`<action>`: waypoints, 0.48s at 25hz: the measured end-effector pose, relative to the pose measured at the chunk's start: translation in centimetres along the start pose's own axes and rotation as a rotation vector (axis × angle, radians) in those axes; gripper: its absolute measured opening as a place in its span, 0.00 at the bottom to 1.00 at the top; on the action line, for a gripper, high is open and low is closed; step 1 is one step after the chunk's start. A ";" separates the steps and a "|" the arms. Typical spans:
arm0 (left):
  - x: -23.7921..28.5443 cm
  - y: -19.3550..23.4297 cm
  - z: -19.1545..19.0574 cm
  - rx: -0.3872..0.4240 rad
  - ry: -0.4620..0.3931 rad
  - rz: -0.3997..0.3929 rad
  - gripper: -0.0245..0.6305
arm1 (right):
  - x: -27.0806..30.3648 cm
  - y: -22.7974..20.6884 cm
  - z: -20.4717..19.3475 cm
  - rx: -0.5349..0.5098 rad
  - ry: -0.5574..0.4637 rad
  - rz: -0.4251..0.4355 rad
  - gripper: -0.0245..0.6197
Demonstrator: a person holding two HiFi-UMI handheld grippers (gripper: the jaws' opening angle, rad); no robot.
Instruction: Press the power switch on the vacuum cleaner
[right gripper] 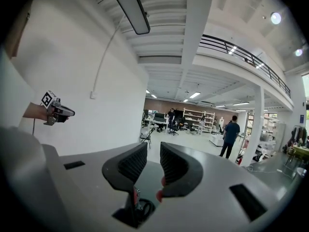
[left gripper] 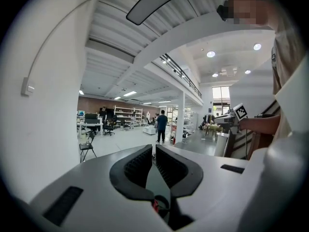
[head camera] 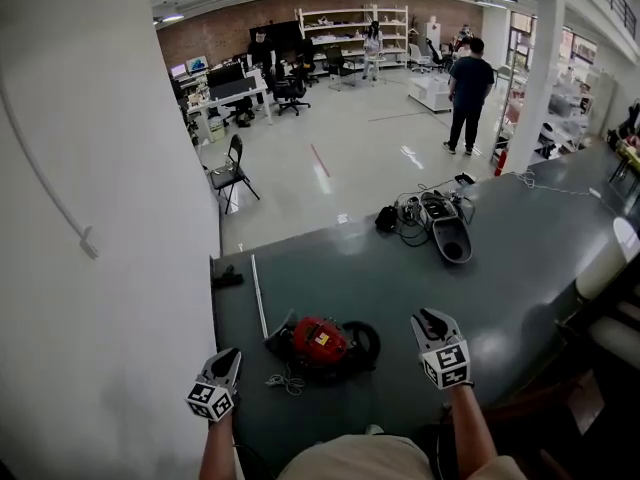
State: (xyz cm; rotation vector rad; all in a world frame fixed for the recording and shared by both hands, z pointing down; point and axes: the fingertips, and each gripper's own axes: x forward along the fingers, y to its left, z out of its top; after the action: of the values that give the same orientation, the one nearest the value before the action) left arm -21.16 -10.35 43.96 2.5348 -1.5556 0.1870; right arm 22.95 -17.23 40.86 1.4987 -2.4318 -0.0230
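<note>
Hovering over the dark table [head camera: 520,268], the left gripper [head camera: 227,355] has its jaws almost closed and the right gripper [head camera: 430,319] has its jaws narrowly parted, both empty. The red vacuum cleaner [head camera: 322,343] lies between them, slightly ahead; its switch is possibly on top.

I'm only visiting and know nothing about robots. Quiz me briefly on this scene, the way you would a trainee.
1. True or false: the right tool is pressing on the red vacuum cleaner.
2. In the head view, the vacuum cleaner lies: A) between the left tool and the right tool; B) left of both tools; C) right of both tools.
3. Short answer: what is gripped between either tool's jaws?

Key: 1 false, the right tool is held apart from the vacuum cleaner; 2 A; 3 nothing.
</note>
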 end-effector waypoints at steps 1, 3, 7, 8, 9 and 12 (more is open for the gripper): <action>0.1 -0.2 -0.9 -0.005 0.014 0.008 0.05 | -0.1 0.0 -1.0 0.007 0.011 0.000 0.16; 0.6 -1.0 -2.7 -0.019 0.041 0.017 0.05 | -0.1 0.1 -2.9 0.021 0.030 0.008 0.16; 2.7 -3.6 -5.5 -0.070 0.085 -0.007 0.05 | 0.4 1.4 -5.6 0.049 0.052 0.046 0.16; 3.3 -4.6 -6.1 -0.081 0.092 -0.017 0.05 | 0.4 1.8 -6.1 0.051 0.054 0.056 0.16; 4.1 -5.6 -6.5 -0.090 0.097 -0.027 0.05 | 0.4 2.1 -6.6 0.045 0.053 0.067 0.16; 6.3 -8.7 -7.3 -0.095 0.091 -0.053 0.06 | 1.0 3.4 -7.8 0.003 0.039 0.117 0.16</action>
State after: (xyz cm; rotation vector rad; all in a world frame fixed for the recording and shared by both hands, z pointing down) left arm -10.70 -10.50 51.72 2.4553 -1.4282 0.2131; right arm 21.51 -15.51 49.14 1.3429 -2.4852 0.0333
